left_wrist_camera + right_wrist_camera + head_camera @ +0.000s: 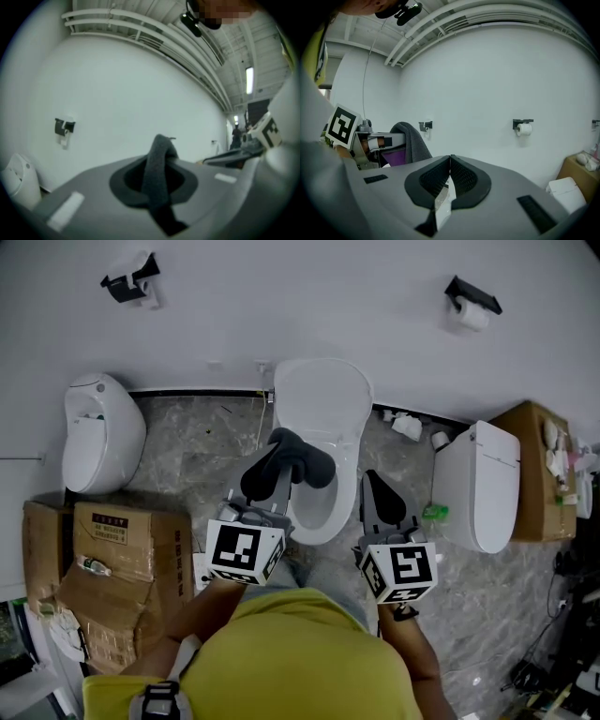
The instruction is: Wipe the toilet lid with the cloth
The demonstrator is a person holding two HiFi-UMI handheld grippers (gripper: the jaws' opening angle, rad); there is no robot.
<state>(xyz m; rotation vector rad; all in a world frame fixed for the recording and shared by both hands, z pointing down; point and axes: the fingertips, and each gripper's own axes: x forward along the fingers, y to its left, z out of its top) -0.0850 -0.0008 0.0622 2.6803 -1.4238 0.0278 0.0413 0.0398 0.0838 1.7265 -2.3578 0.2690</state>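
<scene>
The white toilet stands in the middle of the head view, its lid raised toward the wall. My left gripper is over the bowl's left side, shut on a dark grey cloth that hangs from its tips. In the left gripper view the cloth is pinched between the jaws and folds over them. My right gripper hovers just right of the bowl. In its own view the right gripper has its pads together with nothing between them. The cloth shows at that view's left.
A second white toilet stands at the left and a third at the right. Cardboard boxes lie at left and right. Paper holders hang on the wall. The floor is grey marble tile.
</scene>
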